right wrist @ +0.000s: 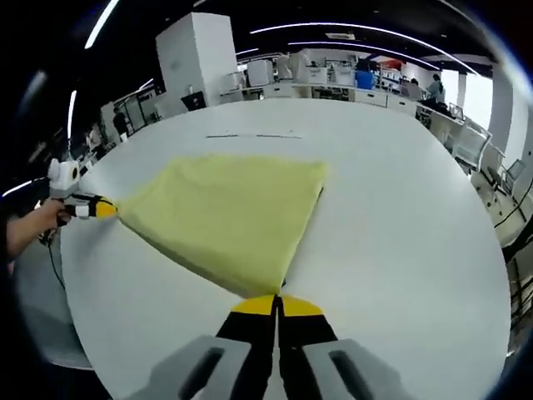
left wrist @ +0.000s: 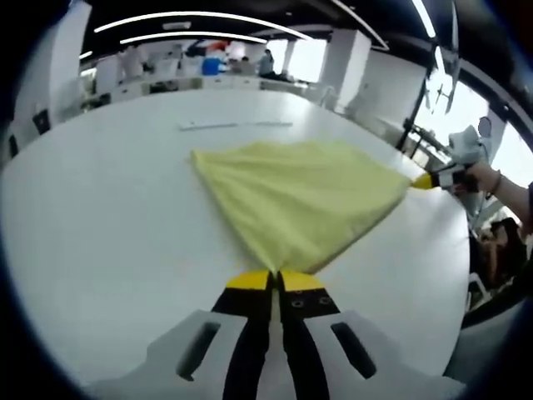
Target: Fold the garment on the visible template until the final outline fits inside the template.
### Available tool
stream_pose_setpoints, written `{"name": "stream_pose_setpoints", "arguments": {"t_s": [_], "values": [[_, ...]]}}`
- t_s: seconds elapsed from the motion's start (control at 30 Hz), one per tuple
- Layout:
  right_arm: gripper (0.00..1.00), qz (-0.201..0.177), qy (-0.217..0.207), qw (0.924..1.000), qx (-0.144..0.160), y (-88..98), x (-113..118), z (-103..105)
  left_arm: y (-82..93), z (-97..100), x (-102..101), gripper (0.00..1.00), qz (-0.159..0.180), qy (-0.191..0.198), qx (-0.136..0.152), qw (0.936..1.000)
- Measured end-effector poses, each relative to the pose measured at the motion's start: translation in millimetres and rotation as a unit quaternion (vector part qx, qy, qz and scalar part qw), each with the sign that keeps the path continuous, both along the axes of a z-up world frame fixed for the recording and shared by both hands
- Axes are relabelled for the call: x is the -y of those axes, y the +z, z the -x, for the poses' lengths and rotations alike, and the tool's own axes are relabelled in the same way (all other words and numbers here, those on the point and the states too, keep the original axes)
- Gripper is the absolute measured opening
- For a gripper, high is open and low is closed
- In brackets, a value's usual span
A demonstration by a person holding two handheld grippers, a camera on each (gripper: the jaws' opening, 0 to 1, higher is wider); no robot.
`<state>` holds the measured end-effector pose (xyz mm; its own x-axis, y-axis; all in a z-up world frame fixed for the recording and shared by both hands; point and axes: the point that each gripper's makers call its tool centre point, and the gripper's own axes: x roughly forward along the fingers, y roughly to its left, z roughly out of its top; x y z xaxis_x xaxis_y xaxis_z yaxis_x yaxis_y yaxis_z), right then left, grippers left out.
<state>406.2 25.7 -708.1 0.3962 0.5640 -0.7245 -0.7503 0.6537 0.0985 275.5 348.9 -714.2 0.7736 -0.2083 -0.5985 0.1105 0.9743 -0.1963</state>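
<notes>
my left gripper (left wrist: 276, 279) is pinched tight on one corner of the yellow cloth (left wrist: 304, 200); jaws together, black with yellow tips, fabric bunched right at the tips. in the left gripper view the cloth fans out from that corner across the white table (left wrist: 108, 208), lying mostly flat with soft wrinkles. its far right corner ends at my other gripper, which comes in from the right edge with my hand (left wrist: 481, 177) behind it.

right gripper (right wrist: 277, 303) likewise closed on a cloth corner, jaws meeting, cloth (right wrist: 229, 212) spreading away from the tips. in the right gripper view the cloth reads as a rough triangle on the table (right wrist: 400, 217), one edge running straight up from my tips to a far corner. the left gripper shows at the left edge, gripping the opposite corner, with my hand (right wrist: 33, 223) on it.

cloth is stretched between the two grippers, near the front part of the table. thin pale lines (right wrist: 254, 135) are marked on the tabletop beyond the cloth, apart from it. desks and people in the room behind.
</notes>
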Motion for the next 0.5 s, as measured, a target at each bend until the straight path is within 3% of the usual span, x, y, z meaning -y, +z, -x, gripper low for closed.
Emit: {"name": "stream_pose_setpoints", "arguments": {"t_s": [0.5], "values": [[0.0,0.006,0.014,0.9998,-0.012,-1.9,7.5,10.8,3.1,10.9,4.8,0.0,0.001,-0.016,-0.007,0.9998]]}}
